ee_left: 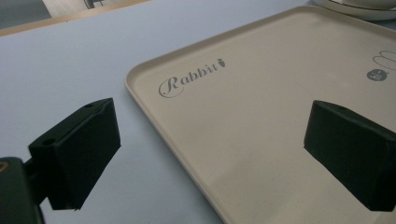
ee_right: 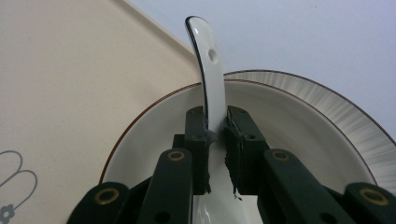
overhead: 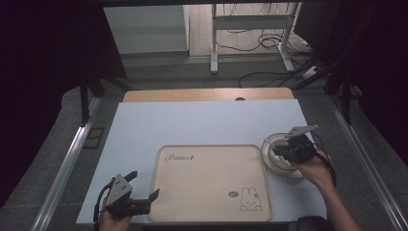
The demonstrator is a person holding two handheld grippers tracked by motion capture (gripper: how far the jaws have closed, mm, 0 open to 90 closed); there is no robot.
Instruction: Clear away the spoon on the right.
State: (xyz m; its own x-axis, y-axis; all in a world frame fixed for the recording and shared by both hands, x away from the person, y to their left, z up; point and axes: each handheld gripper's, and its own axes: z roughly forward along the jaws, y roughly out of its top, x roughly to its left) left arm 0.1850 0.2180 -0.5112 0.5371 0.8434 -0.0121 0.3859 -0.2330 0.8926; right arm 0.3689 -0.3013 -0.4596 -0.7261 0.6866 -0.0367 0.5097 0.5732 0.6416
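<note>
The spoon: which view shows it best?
The right gripper view: the white spoon stands close up, pinched by the right hand-held gripper above the bowl. In the high view the gripper and hand cover it; the left gripper view looks at the tray.

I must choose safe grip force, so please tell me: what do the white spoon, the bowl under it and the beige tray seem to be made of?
The white spoon looks like glazed ceramic: glossy, with sharp reflections. The white brown-rimmed bowl seems the same, smooth and shiny. The beige rabbit-print tray looks like matte plastic, perhaps melamine: dull surface, moulded rounded rim. The right gripper is shut on the spoon.
</note>
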